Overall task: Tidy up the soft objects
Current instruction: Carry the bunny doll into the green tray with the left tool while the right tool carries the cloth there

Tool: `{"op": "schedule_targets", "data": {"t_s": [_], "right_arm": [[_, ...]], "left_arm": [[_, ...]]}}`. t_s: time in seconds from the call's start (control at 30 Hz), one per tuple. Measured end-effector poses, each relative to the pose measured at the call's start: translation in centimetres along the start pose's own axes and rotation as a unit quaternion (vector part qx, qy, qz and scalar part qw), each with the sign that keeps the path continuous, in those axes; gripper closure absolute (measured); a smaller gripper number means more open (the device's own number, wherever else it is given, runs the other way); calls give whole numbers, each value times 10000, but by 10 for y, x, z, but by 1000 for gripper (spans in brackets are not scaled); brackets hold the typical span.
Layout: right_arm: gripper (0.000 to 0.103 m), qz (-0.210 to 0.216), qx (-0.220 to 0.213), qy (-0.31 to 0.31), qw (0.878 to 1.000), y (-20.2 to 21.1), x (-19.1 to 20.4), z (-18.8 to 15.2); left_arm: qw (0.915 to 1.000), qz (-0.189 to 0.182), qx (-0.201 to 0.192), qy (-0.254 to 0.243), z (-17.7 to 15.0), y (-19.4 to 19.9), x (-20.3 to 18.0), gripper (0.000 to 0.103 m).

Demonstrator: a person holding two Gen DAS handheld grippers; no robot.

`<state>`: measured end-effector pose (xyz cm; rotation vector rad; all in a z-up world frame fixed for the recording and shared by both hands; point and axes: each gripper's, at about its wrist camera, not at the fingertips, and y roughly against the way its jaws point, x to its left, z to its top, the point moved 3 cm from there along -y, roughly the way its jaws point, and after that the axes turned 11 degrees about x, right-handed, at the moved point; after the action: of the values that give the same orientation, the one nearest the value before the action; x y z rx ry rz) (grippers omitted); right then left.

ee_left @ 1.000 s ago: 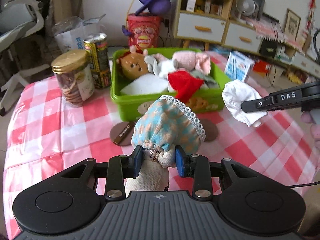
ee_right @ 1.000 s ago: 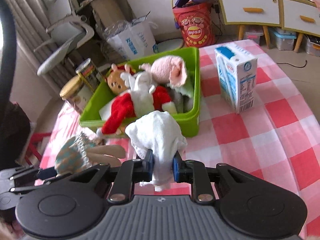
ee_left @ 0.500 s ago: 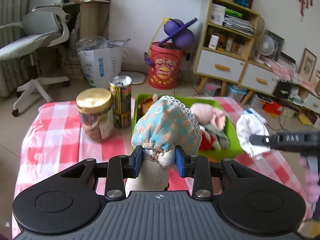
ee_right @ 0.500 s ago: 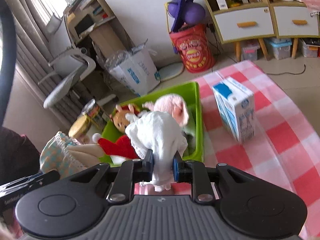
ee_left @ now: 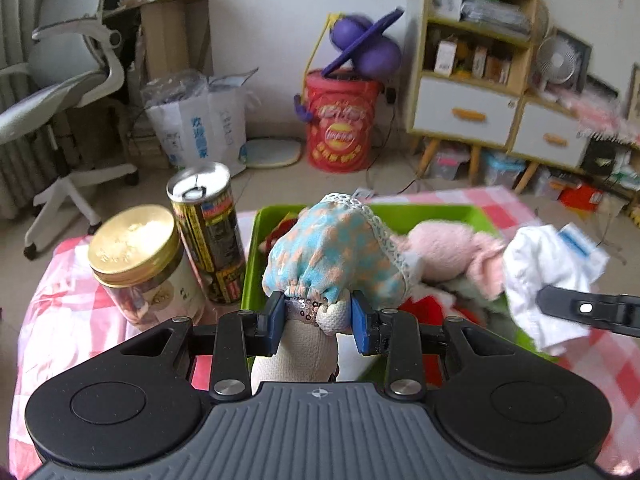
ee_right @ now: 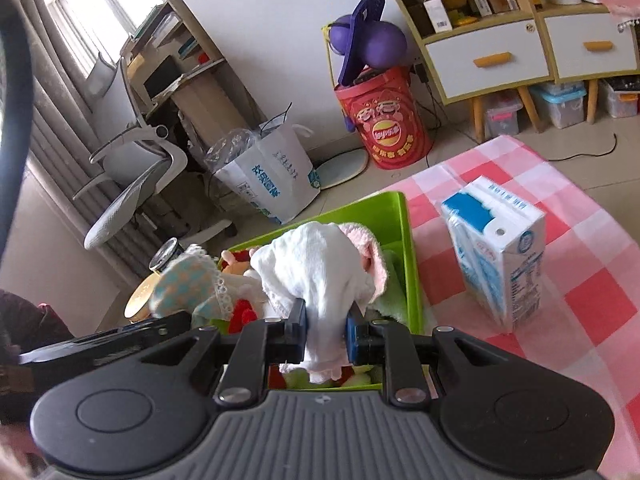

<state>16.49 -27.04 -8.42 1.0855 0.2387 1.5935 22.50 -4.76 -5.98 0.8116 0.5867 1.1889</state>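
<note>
— Under both grippers, what covers the bench [ee_right: 580, 304]?

— Red-and-white checked cloth. Beyond the left gripper [ee_left: 318, 322], whose jaws pinch a doll in a blue dotted dress [ee_left: 336, 256], sits the green bin [ee_left: 256, 240] of soft toys; left of it stand a gold-lidded jar [ee_left: 136, 248] and a tin can [ee_left: 208, 232].

— And the right gripper [ee_right: 326, 338]?

— Its jaws clamp a white cloth [ee_right: 316, 268] above the bin; a milk carton [ee_right: 500, 256] stands to the right. Past the bench: an office chair [ee_right: 136, 176], a red drum [ee_right: 384, 124], a shelf unit [ee_right: 500, 40].
</note>
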Motion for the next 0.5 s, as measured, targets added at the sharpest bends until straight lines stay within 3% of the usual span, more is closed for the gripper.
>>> {"op": "schedule_targets", "data": {"t_s": [0.5], "right_arm": [[103, -331, 482, 109, 9982, -41, -4, -12]], "left_arm": [[9988, 259, 353, -226, -4, -36, 0, 69]]}}
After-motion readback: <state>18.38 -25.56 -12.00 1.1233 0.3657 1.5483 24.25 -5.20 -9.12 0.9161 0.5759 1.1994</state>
